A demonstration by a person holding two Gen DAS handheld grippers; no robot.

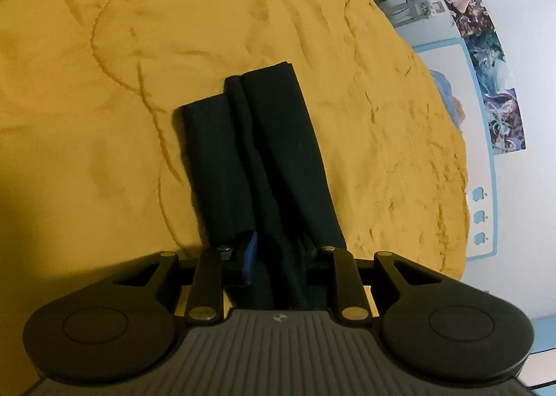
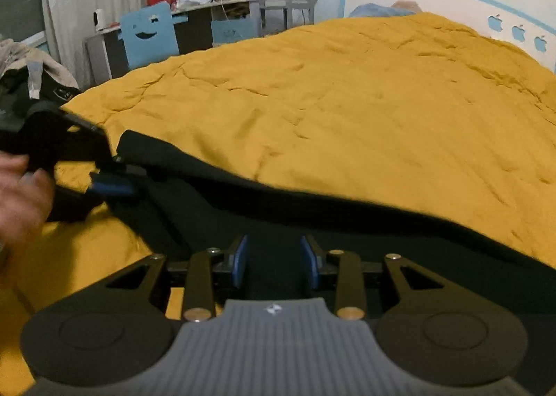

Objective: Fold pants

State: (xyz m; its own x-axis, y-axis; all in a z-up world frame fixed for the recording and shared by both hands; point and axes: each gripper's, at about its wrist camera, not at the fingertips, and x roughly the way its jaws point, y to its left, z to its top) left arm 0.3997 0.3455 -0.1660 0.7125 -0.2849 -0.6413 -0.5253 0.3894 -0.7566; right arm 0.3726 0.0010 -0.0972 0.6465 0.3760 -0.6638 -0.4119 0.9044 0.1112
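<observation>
Black pants (image 1: 264, 159) sit pinched in the left hand-held gripper (image 1: 274, 253) for folding; the right hand-held gripper (image 2: 274, 262) hovers parted above the fabric, legs stretching away across the yellow bed (image 1: 104, 65).

The left gripper (image 1: 274, 257) is low over the yellow bedcover (image 1: 173, 48), and the black pants (image 1: 257, 152) run from between its fingers away toward the middle of the bed. The cloth fills the gap between the fingers; one blue pad (image 1: 252, 250) shows at the left side of it, the other is hidden by the cloth. The pants lie as long narrow folds, side by side, with the far end straight. At the right is a pale wall with posters (image 1: 486, 58) and three small apple stickers (image 1: 479, 215).
</observation>
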